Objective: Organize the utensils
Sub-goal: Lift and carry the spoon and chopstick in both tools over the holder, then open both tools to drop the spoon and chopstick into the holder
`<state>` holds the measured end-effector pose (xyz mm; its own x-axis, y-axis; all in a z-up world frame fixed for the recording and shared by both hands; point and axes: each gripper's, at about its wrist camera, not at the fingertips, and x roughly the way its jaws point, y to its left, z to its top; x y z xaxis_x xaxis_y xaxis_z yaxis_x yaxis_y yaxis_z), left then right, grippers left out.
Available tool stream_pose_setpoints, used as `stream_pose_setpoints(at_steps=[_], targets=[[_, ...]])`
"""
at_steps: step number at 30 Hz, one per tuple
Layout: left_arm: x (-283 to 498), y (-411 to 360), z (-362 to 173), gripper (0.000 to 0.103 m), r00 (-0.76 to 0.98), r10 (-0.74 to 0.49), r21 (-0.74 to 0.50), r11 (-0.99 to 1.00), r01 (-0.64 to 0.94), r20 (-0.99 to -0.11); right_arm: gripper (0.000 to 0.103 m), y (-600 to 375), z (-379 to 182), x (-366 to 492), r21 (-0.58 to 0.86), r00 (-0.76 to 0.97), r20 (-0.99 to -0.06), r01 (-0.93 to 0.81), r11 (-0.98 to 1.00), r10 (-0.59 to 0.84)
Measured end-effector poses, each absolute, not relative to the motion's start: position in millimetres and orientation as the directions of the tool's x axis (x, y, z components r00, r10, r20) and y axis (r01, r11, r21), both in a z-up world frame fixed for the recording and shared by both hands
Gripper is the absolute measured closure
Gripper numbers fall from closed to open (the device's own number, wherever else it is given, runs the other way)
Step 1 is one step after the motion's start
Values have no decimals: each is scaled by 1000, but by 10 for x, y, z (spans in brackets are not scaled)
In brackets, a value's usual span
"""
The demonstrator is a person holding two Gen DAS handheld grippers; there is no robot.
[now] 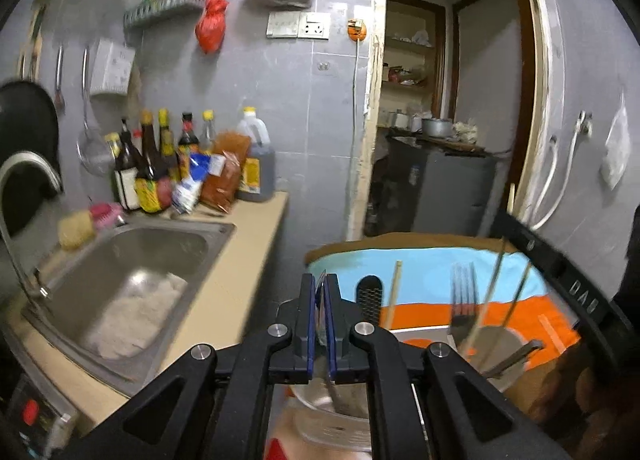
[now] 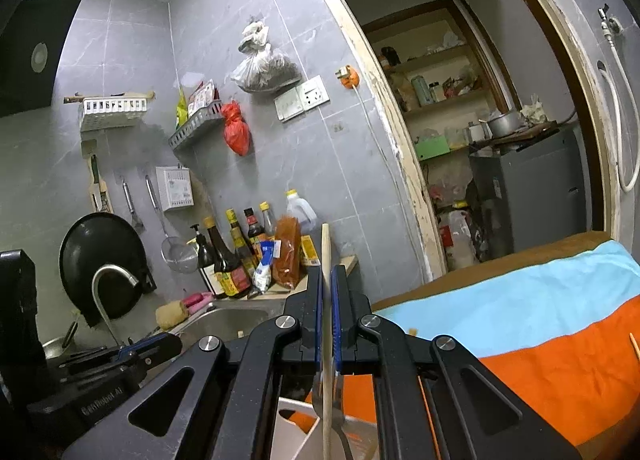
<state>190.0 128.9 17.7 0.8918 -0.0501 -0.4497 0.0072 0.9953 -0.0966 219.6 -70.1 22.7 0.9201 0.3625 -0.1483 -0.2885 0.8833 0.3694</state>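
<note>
My left gripper point(image 1: 320, 284) is shut on a thin metal utensil point(image 1: 339, 392) that hangs down over a clear container point(image 1: 332, 428). To its right a round holder point(image 1: 500, 352) stands on the blue and orange cloth point(image 1: 424, 264). It holds a fork point(image 1: 462, 300), a black slotted handle point(image 1: 369, 298) and chopsticks point(image 1: 394, 292). My right gripper point(image 2: 328, 284) is shut on a pale wooden stick point(image 2: 325, 244) held upright. The stick's lower end drops toward a white divided tray point(image 2: 296, 424), beside a metal utensil point(image 2: 340, 424). The left gripper point(image 2: 160, 344) shows low at the left of the right wrist view.
A steel sink point(image 1: 224, 232) with a curved tap point(image 1: 24, 167) lies to the left. Sauce bottles point(image 1: 160, 163) and packets crowd the counter's back. A black pan point(image 2: 100, 260) leans on the tiled wall. An open doorway point(image 2: 500, 139) lies behind the cloth-covered table.
</note>
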Motion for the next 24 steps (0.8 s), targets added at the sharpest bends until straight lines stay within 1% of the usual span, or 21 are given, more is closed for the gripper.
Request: stream_pose_setpoints(at_steps=[3,8,12,14,16,18,19,20,21,22,24], targets=[[1925,1338,148,97,877,-94,-162,987,19,-471,94,-729,225,2182,371,911,-171,-293,881,375],[1937,1386,150,96,875,-140,-240,970,28,-464,80,-784,254,2129,381,909,-177,-291,878,378],[1955,1354,176,96,869,-172,-269,962,47,-463,76,-827,322,2063,376,911,-174,-290,880,375],[1947,1318,199,94,867,-186,-277,959,58,-463,63,-870,365,2025,374,914,-176,-282,883,366],[1937,1265,228,86,866,-207,-288,955,76,-456,57,-926,413,1978,375,917,-179,-270,887,355],[1905,1210,264,67,871,-224,-303,949,93,-437,51,-994,457,1920,366,921,-182,-263,893,345],[1882,1175,284,61,877,-235,-315,944,102,-419,45,-1043,475,1888,363,922,-185,-258,895,341],[1864,1155,298,50,881,-239,-321,941,106,-409,44,-1099,489,1853,362,925,-186,-248,898,331],[1839,1115,319,45,888,-244,-329,938,113,-390,43,-1135,505,1833,361,928,-186,-240,901,322],[1824,1074,334,44,891,-247,-331,936,118,-381,41,-1200,514,1795,358,933,-189,-225,906,307],[1813,995,353,38,890,-254,-329,936,127,-379,33,-1299,537,1748,354,938,-198,-202,913,284]])
